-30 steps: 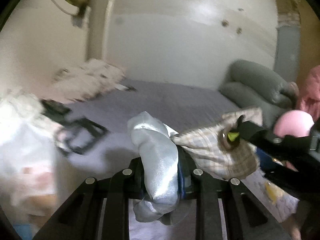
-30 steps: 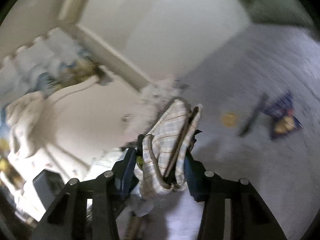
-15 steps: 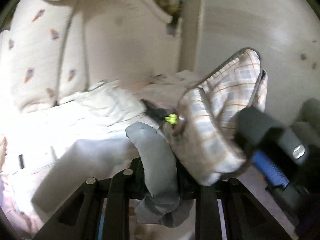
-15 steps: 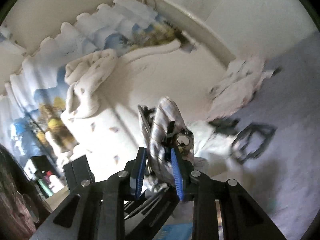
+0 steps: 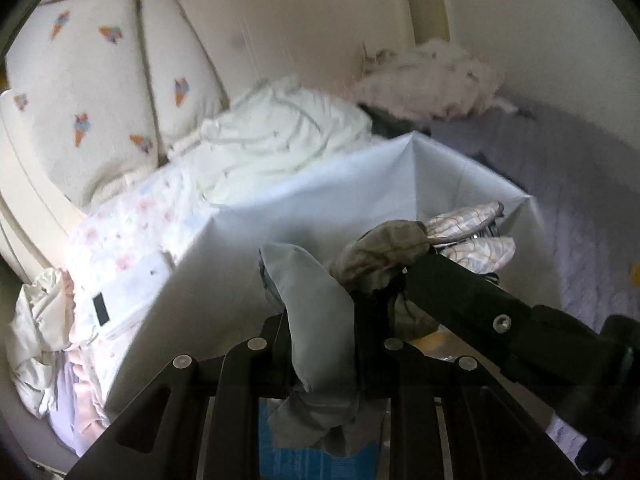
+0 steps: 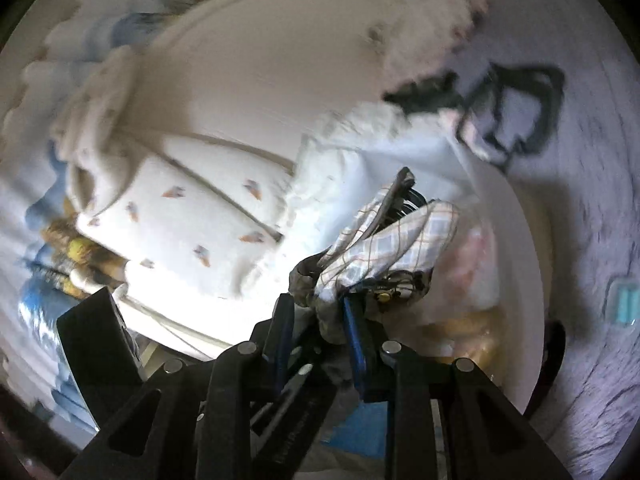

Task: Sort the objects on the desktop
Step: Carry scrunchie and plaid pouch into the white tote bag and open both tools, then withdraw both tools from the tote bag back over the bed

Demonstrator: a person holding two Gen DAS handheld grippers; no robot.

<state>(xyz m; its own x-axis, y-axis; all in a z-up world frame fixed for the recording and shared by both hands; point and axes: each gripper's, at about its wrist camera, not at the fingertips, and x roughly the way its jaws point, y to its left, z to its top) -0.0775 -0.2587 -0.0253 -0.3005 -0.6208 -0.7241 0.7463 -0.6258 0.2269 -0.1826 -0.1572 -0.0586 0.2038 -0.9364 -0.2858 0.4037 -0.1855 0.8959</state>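
Observation:
A plaid fabric pouch [image 6: 396,248] with a grey-brown strap is held between both grippers over a white open box [image 5: 360,184]. My left gripper [image 5: 320,320] is shut on the pouch's pale blue satin lining [image 5: 320,312]. My right gripper [image 6: 320,312] is shut on the pouch's strap end; it shows in the left wrist view [image 5: 404,276] as a black arm coming in from the right. The plaid part [image 5: 468,226] hangs inside the box opening.
The box stands on a purple bedspread [image 5: 580,216] beside white bedding [image 5: 280,148] and a cushioned headboard with ice-cream prints [image 5: 100,92]. A black frame [image 6: 516,108] and a teal packet [image 6: 624,300] lie on the bedspread. Orange items [image 6: 468,332] lie in the box.
Both grippers have swung left and down with the pouch, from above the open bedspread to over the white box. The pouch now hangs into the box opening.

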